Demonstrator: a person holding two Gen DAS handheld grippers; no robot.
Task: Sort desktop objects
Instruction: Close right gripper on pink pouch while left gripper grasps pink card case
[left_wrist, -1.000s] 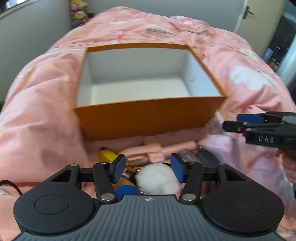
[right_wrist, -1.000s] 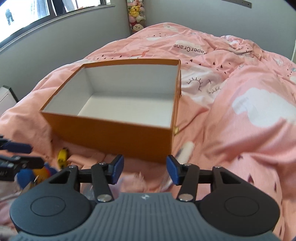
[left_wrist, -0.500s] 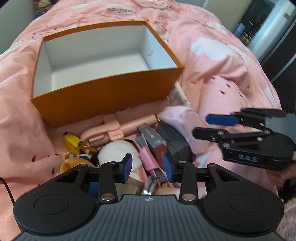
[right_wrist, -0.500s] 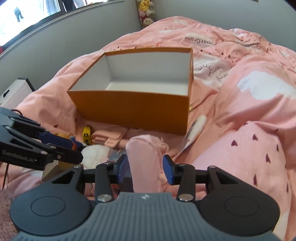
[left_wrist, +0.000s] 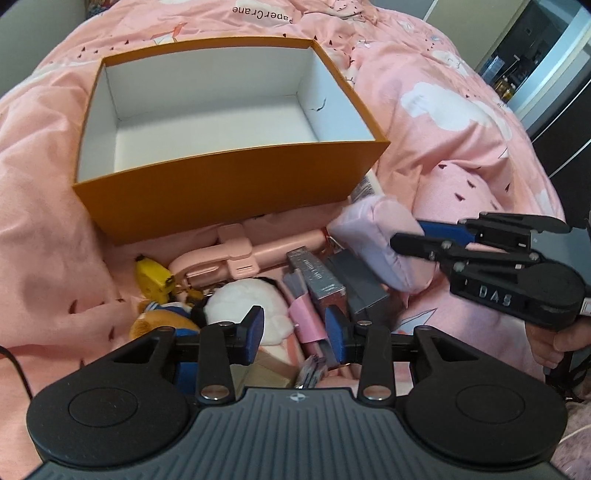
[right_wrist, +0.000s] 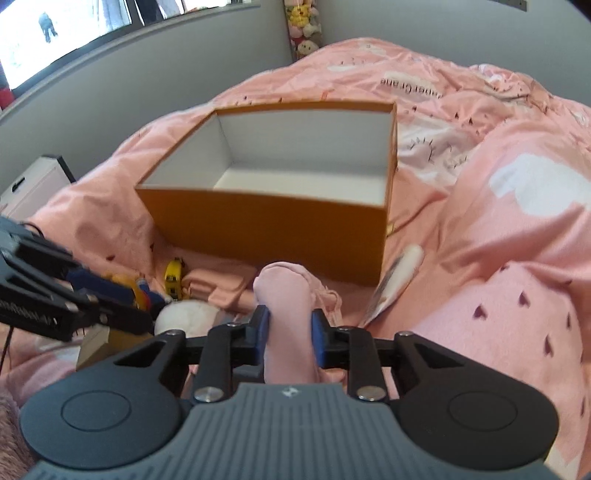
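An open orange box with a bare white inside stands on the pink duvet. In front of it lies a pile of small things. My right gripper is closing, and its pads press both sides of a soft pink pouch at the pile's right end. My left gripper points down over the pile with its jaws half apart. A white plush and a pink tube show between its pads; whether they press on anything is unclear.
The pile also holds a pink folding stand, a yellow toy, a brown plush in blue and grey boxes. A white tube lies by the box's right corner. A person's hand holds the right gripper.
The right gripper came in over the pink pouch and closed on it. The left gripper tilted further down over the pile and its jaws narrowed, then held that width.
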